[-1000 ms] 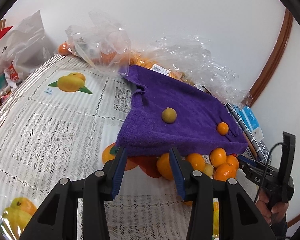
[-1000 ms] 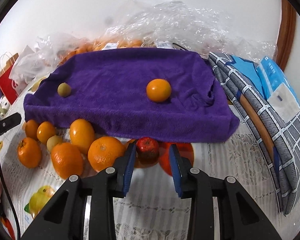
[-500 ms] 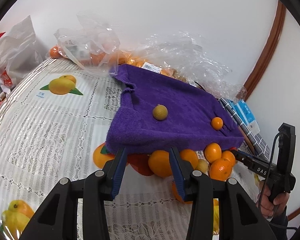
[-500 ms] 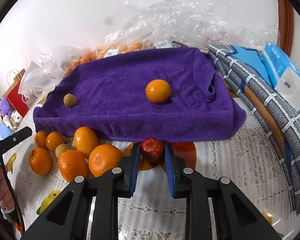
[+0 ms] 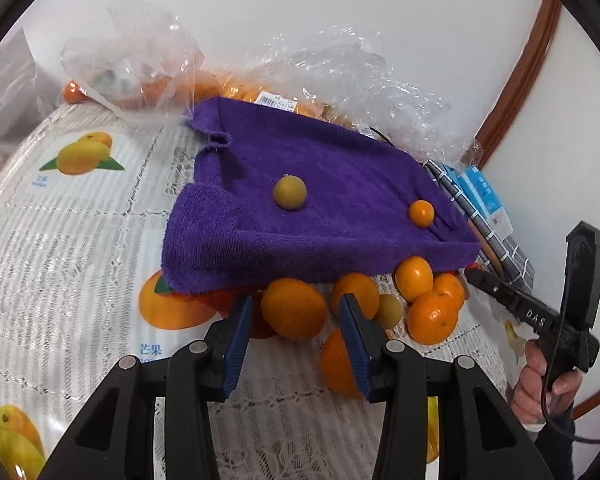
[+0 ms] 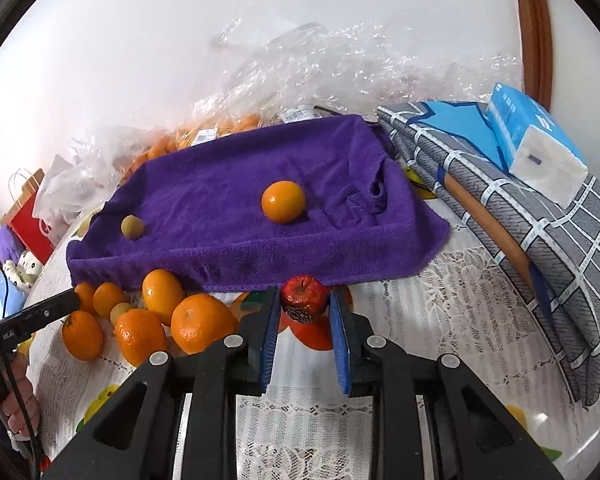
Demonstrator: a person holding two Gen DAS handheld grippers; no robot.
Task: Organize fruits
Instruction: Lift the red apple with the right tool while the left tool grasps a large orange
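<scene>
1. Right hand-held gripper (image 6: 303,310) is seen clamped on a small red fruit (image 6: 304,298), pads pressed on both sides; fruit sits at centre of the right wrist view, just below the front edge of the purple towel (image 6: 236,216).
2. Left hand-held gripper (image 5: 296,320) is held partly open, nothing gripped. An orange (image 5: 294,308) lies between and just beyond its fingertips, lower centre of the left wrist view; no pad contact is seen.
3. Key relation: towel top is directly ahead of and above the red fruit, so the coming move is judged to be a lift up and fwd onto the towel. Fruit is roundish, no long axis to mind. Right hand is the nearer, already on it.
4. On the towel: one orange fruit (image 6: 283,202) toward centre-right, one small greenish fruit (image 6: 132,227) toward left. Loose oranges are clustered on the table (image 6: 440,280) at lower left.
5. Vs. a sec ago: right jaws were apart around the red fruit, now closed on it. Left gripper's width is unchanged, but the orange is now framed between its tips; before, it lay more toward the right finger.
</scene>
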